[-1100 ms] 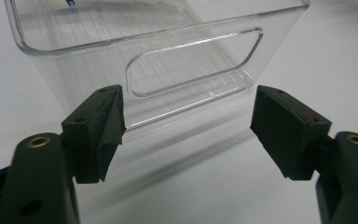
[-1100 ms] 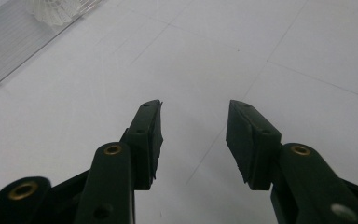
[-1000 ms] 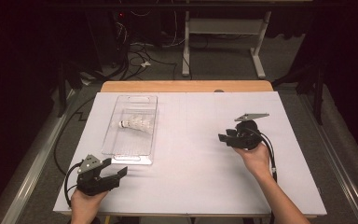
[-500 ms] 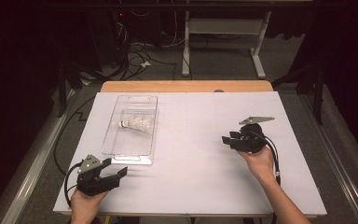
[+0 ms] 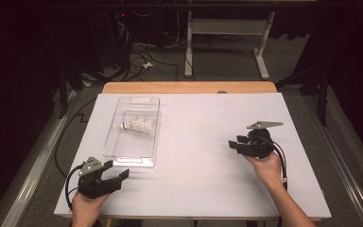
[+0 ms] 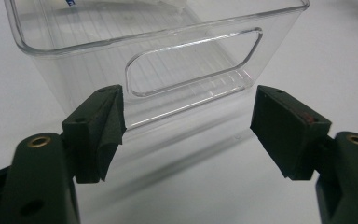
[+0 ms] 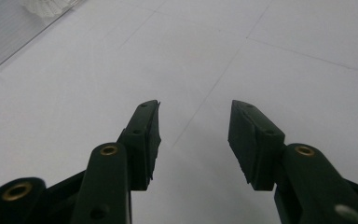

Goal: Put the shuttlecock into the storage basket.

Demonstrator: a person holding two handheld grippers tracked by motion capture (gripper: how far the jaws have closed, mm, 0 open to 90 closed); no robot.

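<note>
A clear plastic bin (image 5: 123, 146) lies on the white table, left of the middle, with a white shuttlecock (image 5: 139, 126) on its side inside it. My left gripper (image 5: 118, 169) rests at the near left, open, its jaws aimed at the bin's near end wall. In the left gripper view the gripper (image 6: 186, 126) faces the handle cut-out of the bin (image 6: 191, 60) with nothing between the pads. My right gripper (image 5: 234, 142) hovers at the right, pointing left toward the bin. Its jaws (image 7: 195, 121) have just been opening and stand apart over bare table.
The white sheet (image 5: 198, 179) covers the table, and a wooden strip (image 5: 189, 87) shows along its far edge. Beyond it on the dark floor are cables and a white stand (image 5: 227, 28). The corner of the bin (image 7: 4, 37) and the shuttlecock (image 7: 46, 5) appear top left in the right gripper view.
The right hand has shifted slightly to the right and toward the near edge. The left hand has kept still, and the bin and shuttlecock have not moved.
</note>
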